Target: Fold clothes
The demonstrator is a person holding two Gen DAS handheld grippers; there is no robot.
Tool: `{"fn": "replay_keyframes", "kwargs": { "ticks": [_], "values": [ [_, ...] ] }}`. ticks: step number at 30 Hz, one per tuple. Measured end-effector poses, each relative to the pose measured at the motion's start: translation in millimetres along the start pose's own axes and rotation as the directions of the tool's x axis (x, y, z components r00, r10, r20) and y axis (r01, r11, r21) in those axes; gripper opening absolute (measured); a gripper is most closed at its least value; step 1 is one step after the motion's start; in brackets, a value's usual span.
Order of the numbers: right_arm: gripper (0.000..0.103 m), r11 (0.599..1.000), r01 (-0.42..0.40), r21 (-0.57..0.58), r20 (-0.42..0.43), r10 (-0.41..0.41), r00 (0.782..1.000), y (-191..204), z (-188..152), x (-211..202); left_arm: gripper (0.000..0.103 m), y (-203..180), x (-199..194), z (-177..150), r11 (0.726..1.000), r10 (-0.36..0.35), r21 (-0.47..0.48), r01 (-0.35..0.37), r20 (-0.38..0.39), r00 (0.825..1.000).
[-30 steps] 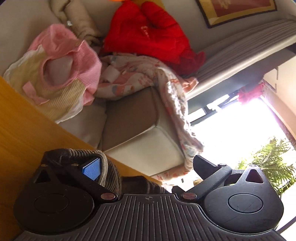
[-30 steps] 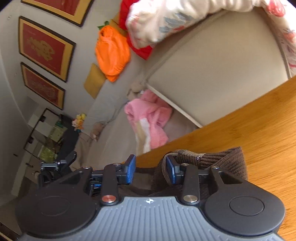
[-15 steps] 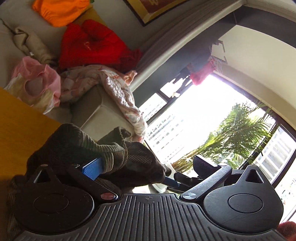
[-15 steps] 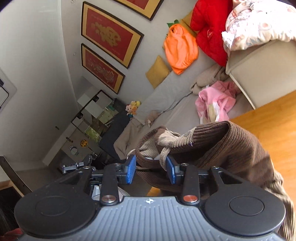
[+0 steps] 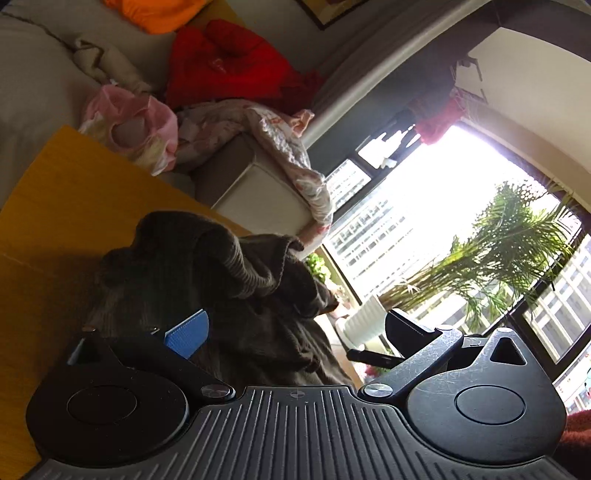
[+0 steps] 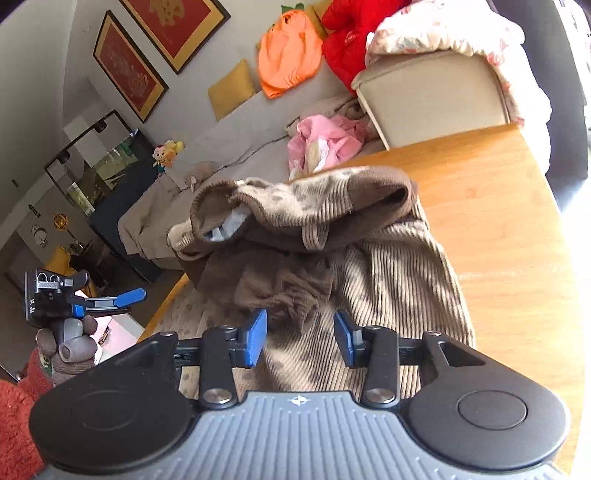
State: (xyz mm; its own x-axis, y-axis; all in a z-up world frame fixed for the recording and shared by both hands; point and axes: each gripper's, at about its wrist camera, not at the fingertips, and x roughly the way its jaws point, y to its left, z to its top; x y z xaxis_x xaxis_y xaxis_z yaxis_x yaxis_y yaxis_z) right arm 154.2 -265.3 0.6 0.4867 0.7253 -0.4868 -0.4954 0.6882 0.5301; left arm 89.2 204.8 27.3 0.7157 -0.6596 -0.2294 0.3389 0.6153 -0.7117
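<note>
Left wrist view: one brown corduroy garment (image 5: 221, 295) bunched on wooden desk (image 5: 74, 206). Left hand-held gripper (image 5: 295, 332) spread wide, fingers apart, garment heaped between and over left finger (image 5: 186, 334); whether it gripped cloth, cannot tell. Sofa behind held one pink garment (image 5: 129, 129), one red (image 5: 229, 70), one orange (image 5: 159, 14).

Right wrist view: same one garment (image 6: 351, 251) on desk (image 6: 498, 221), just ahead of right hand-held gripper (image 6: 300, 338), fingers apart, nothing clamped. Left hand-held gripper (image 6: 122, 295) seen beyond desk edge.
</note>
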Motion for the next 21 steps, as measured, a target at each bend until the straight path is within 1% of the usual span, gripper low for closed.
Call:
{"fn": "replay_keyframes", "kwargs": {
  "ticks": [2,4,6,7,11,12,13,15,16,17,18,19,21],
  "values": [
    [0.046,1.0,0.008,-0.022,0.046,-0.007,0.999,1.4,10.2,-9.5,0.103,-10.0,14.5,23.8,0.999,-0.032,0.025,0.031,0.044,0.999],
    [0.049,0.999,0.008,-0.041,0.105,-0.003,0.994,6.9,29.5,-4.8,0.103,-18.4,35.5,46.2,0.998,-0.053,0.045,0.05,0.077,0.996],
    [0.049,0.998,0.014,-0.066,0.16,-0.003,0.987,12.7,49.4,3.5,0.103,-22.9,59.9,61.9,0.997,-0.06,0.047,0.056,0.088,0.994],
    [0.049,0.997,0.02,-0.08,0.184,-0.005,0.983,15.7,59.8,9.5,0.103,-22.5,67.0,62.4,0.998,-0.054,0.039,0.052,0.075,0.996],
    [0.049,0.997,0.064,-0.048,0.174,-0.055,0.983,6.3,58.1,9.0,0.103,-21.0,94.5,63.6,0.999,-0.032,0.013,0.032,0.022,0.999],
    [0.05,0.996,0.075,-0.04,0.171,-0.067,0.983,3.9,57.7,8.8,0.103,-21.8,93.7,58.3,0.999,-0.023,0.032,0.023,0.008,1.0],
    [0.054,0.996,0.086,-0.032,0.167,-0.08,0.983,1.6,57.2,8.6,0.103,-23.0,91.7,53.4,0.998,0.002,0.061,-0.002,-0.001,1.0],
    [0.055,0.994,0.108,-0.015,0.161,-0.104,0.981,-3.2,56.3,8.3,0.103,-28.5,85.7,42.3,0.985,0.096,0.146,-0.096,0.008,0.995],
    [0.057,0.993,0.119,-0.007,0.157,-0.116,0.981,-5.5,55.8,8.2,0.103,-34.0,83.8,35.2,0.963,0.151,0.222,-0.152,0.02,0.988],
    [0.059,0.991,0.13,0.001,0.154,-0.129,0.98,-7.9,55.3,8.0,0.103,-39.3,82.5,28.1,0.934,0.204,0.294,-0.205,0.034,0.978],
    [0.063,0.99,0.141,0.009,0.15,-0.141,0.979,-10.3,54.8,7.8,0.103,-43.0,85.2,20.5,0.904,0.246,0.354,-0.24,0.029,0.969],
    [0.064,0.988,0.152,0.017,0.147,-0.153,0.977,-12.6,54.4,7.7,0.103,-46.7,87.8,12.8,0.869,0.287,0.412,-0.273,0.027,0.957],
    [0.064,0.984,0.174,0.032,0.139,-0.177,0.974,-17.4,53.4,7.4,0.103,-54.1,93.2,-2.5,0.786,0.368,0.524,-0.329,0.031,0.929]
  ]
}}
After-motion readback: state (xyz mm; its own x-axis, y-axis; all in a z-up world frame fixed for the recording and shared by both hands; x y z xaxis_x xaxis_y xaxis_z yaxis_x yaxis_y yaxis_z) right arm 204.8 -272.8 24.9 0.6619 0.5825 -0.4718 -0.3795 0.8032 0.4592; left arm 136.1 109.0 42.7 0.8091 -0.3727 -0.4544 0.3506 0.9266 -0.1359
